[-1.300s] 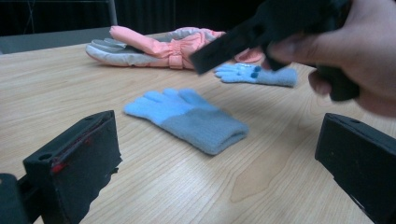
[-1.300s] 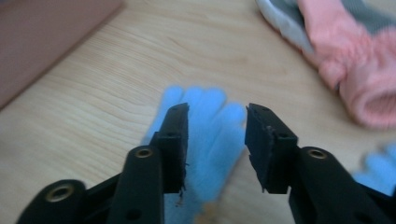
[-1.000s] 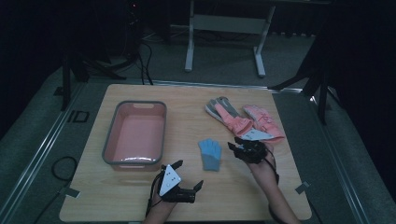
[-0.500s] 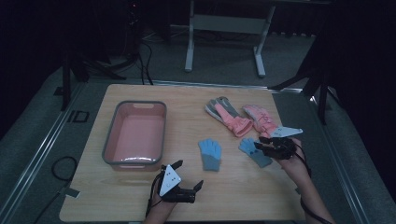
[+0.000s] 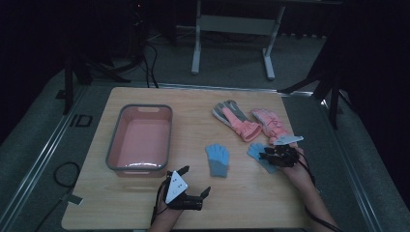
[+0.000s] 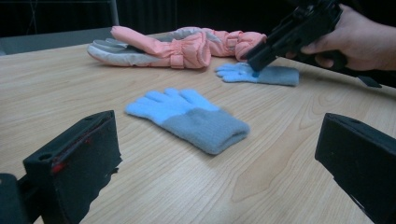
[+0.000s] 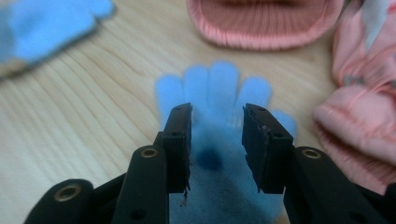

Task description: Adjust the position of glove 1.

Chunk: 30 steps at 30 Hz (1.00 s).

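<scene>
Since a second before, the right gripper had moved from beside the near blue glove out toward 3 o'clock and down, and the far blue glove had come with it to a new spot. That glove lay flat on the table, with the pink mittens close by at its 12 o'clock. In the right gripper view the jaws stood part way open, one on each side of the glove's middle, tips down on the cloth. I could not tell if the pads were pressing on it. The near blue glove lay on its own in the middle of the table, at 9 o'clock from the right gripper and well apart from it. A pink tub sat farther out at 9 o'clock. The left gripper had stayed where it was, near the front edge of the table at 6 o'clock. Its jaws were wide open and held nothing. In the left gripper view the near blue glove lay ahead of those jaws, and the right gripper touched the far one.
</scene>
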Each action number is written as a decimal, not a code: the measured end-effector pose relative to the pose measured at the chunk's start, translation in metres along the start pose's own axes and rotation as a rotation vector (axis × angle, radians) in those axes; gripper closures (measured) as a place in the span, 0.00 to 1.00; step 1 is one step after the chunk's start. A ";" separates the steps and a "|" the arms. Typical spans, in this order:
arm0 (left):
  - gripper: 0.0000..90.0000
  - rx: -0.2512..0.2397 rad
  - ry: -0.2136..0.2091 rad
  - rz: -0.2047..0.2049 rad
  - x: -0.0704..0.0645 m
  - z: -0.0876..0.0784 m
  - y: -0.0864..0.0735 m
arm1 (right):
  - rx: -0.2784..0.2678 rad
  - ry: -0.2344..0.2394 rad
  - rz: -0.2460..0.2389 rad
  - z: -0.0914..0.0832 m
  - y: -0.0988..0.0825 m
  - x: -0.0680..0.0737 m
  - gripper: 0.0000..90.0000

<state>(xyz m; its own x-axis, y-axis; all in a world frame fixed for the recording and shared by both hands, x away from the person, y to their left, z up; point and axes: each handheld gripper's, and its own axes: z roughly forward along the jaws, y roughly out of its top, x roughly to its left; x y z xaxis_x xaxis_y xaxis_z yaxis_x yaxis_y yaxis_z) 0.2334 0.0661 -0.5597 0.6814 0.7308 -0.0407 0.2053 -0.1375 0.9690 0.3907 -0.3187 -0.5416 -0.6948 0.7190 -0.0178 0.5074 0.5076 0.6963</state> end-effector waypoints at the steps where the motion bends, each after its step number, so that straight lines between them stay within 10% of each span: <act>1: 0.00 0.001 0.000 0.001 0.000 0.000 0.000 | 0.007 -0.007 0.000 0.003 -0.002 -0.001 0.69; 6: 0.00 0.001 0.000 0.004 0.000 0.000 0.000 | -0.040 0.001 0.042 0.004 -0.009 -0.002 0.77; 7: 0.00 0.002 0.000 0.004 0.000 0.000 0.000 | -0.064 0.002 0.090 0.004 -0.012 0.001 0.93; 14: 0.00 0.000 0.002 -0.001 0.000 0.000 0.000 | -0.109 -0.012 0.236 -0.007 -0.008 0.021 0.96; 21: 0.00 0.000 0.009 0.007 -0.001 0.000 0.000 | -0.165 -0.183 0.364 -0.044 0.008 0.054 0.96; 22: 0.00 0.000 0.011 0.008 -0.001 0.000 0.000 | -0.178 -0.221 0.450 -0.050 0.009 0.059 0.97; 30: 0.00 0.000 0.010 0.018 -0.002 0.000 0.000 | -0.161 -0.388 0.639 -0.046 -0.004 0.075 0.97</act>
<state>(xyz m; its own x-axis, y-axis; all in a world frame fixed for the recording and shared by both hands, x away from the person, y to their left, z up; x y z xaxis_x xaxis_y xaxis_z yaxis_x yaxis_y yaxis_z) 0.2319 0.0646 -0.5597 0.6778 0.7350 -0.0202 0.1928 -0.1511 0.9695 0.3132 -0.2889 -0.5125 -0.0473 0.9799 0.1937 0.6494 -0.1172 0.7514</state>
